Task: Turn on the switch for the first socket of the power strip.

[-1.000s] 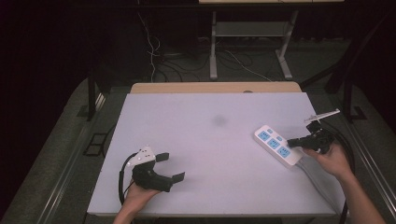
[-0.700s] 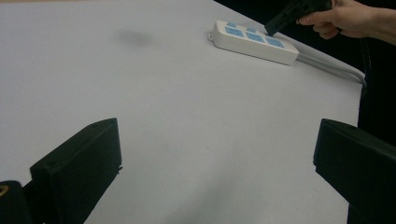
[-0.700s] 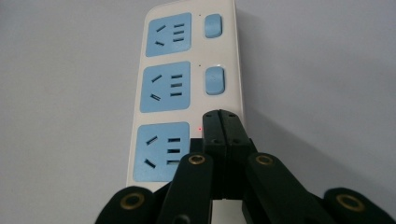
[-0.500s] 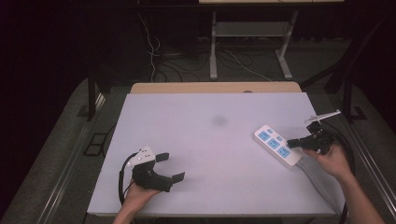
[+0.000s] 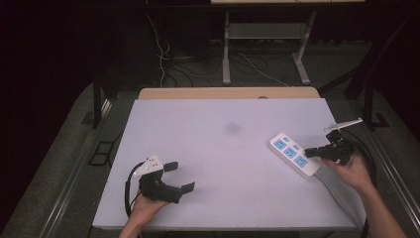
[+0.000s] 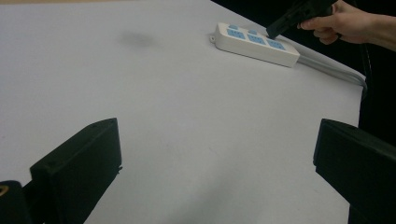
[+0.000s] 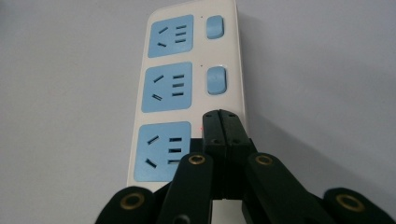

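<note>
A: Looking down from the high view, where is everything?

B: The power strip [image 5: 295, 155] lies near the table's [image 5: 223, 148] right edge. The right gripper [image 5: 308, 150] touches its near end; the left gripper [image 5: 179, 177] rests on the table well apart, jaws spread wide, holding nothing.

A: And the left gripper view?

B: Both black jaws stand far apart over bare table, the strip far off with the right hand [image 6: 343, 21] above it.

A: The right gripper view?

B: Its jaws are pressed together, gripping nothing, tips over the nearest switch [image 7: 215, 125]. A small red light shows beside it, so I'd judge that switch is being pressed. The other two switches [image 7: 216, 80] look untouched.
</note>
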